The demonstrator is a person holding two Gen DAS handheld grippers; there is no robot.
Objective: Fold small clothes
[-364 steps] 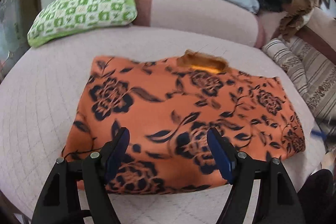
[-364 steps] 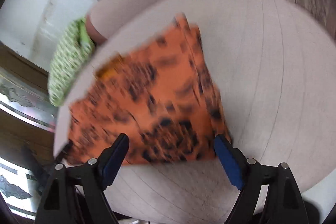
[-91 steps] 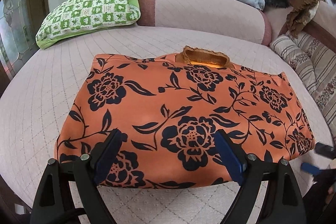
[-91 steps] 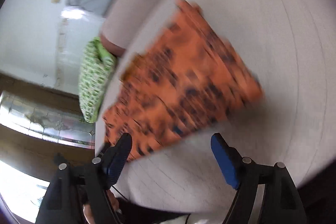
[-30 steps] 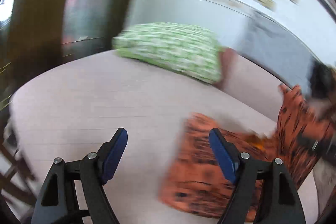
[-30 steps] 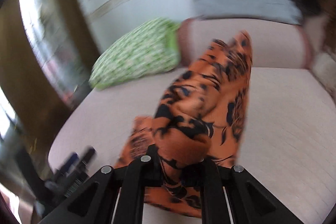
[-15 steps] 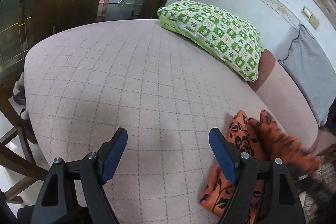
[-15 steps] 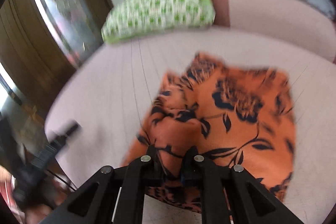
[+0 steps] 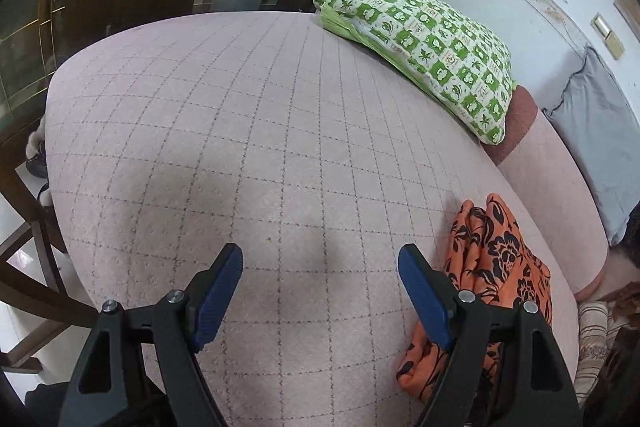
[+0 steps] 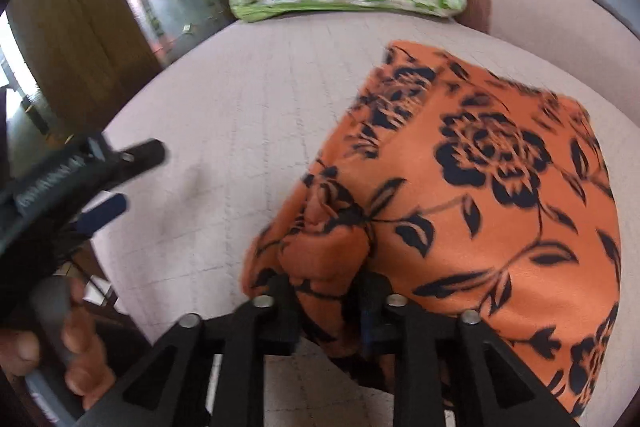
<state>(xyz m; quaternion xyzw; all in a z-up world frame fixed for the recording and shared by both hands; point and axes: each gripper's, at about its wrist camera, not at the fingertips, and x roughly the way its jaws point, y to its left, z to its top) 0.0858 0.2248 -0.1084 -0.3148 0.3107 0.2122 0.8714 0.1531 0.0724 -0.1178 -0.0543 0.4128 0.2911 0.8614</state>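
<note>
One orange floral garment (image 10: 492, 195) lies on one pink quilted bed (image 9: 240, 131). Two grippers show: the left gripper (image 9: 320, 291) and the right gripper (image 10: 326, 291). There is one green checked pillow (image 9: 424, 47), one grey pillow (image 9: 600, 147) and one pink bolster (image 9: 552, 187).

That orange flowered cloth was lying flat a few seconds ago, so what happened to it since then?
The right gripper closed on an edge of the orange black-flowered garment and swept it across the bed, leaving it bunched toward the left gripper's right side. The left gripper, open and empty, swung away from it to face bare pink quilted bedspread. The green checked pillow stayed where it was.
</note>
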